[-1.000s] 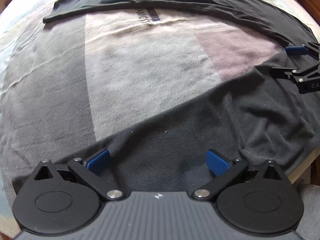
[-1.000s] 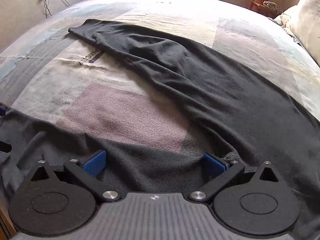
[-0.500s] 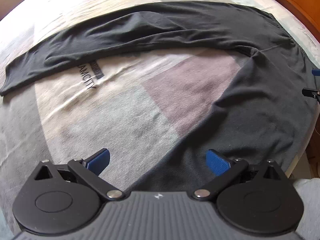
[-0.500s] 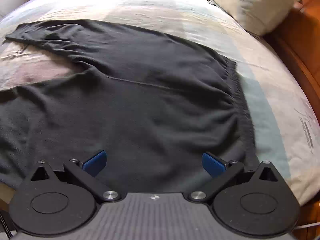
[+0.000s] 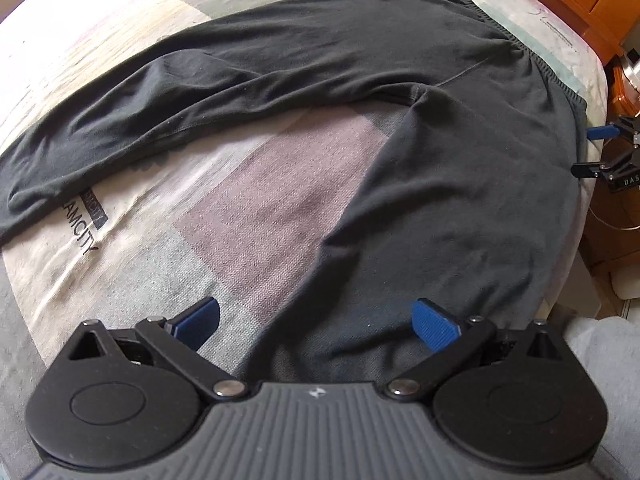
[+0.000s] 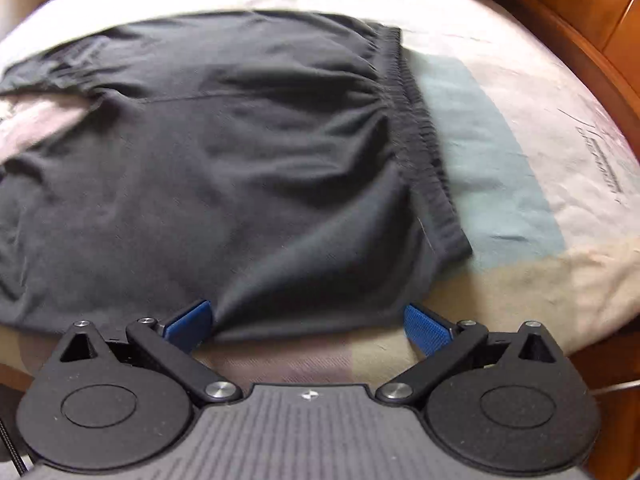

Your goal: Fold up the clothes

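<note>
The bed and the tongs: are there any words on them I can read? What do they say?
"AMCITY" on the bedspread, in big dark letters; any letters before it are hidden under the black pants.
"AMCITY" again on a small dark tag beside it.
"DAS" on the right tongs, cut off by the picture's edge.
Slanted cursive writing on the bedspread near the wooden frame: too blurred to read.

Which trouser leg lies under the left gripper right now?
The near leg, running from the crotch down to the left gripper and passing between its open fingers. The far leg stretches away toward the printed lettering.
</note>
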`<state>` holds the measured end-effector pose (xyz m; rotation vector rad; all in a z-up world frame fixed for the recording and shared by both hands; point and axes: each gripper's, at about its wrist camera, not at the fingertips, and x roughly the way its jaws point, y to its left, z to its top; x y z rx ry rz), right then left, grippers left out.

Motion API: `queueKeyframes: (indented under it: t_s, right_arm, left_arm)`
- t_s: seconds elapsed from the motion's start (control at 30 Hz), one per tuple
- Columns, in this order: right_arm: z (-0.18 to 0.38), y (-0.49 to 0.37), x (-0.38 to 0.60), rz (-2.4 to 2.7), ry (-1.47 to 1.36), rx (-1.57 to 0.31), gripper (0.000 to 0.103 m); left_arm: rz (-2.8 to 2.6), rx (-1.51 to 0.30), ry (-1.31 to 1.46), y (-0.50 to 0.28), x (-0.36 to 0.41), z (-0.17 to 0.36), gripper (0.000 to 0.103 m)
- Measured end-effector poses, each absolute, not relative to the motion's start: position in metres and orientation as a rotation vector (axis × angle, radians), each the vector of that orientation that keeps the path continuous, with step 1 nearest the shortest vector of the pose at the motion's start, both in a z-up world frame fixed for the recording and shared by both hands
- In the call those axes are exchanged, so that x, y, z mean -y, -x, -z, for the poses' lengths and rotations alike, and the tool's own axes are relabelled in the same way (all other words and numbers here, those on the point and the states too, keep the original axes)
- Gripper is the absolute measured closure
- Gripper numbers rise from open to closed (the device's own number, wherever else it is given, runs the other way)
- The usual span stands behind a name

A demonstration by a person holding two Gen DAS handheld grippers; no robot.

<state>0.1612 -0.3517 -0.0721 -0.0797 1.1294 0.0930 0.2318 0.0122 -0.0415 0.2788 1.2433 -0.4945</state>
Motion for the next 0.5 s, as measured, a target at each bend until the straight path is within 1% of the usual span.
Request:
queueKeyframes:
  t_s: [0.2,0.37,0.43,0.5]
  right_arm:
    - [0.060,-0.181,0.334,-0.197,0.124,-1.067,0.000]
    - [0.078,-0.183,0.349,-0.204,0.113,-1.115,0.000]
    - [0.074,-0.185,0.351,-0.202,0.132,-1.147,0.000]
    - [0.063,-0.195,0.349,-0.219,0.129,-1.106,0.000]
  left_arm:
    - [0.509,-1.235,-0.270,-0.238,0.009,0.034,0.001]
    - [0.494,-1.276,-0.263,-0.228,0.016,0.034,0.001]
    - [0.468,-1.290,-0.239,-0.223,0.014,0.034,0.001]
    - [0.439,-1.301,-0.225,-0.223,0.017,0.037,0.001]
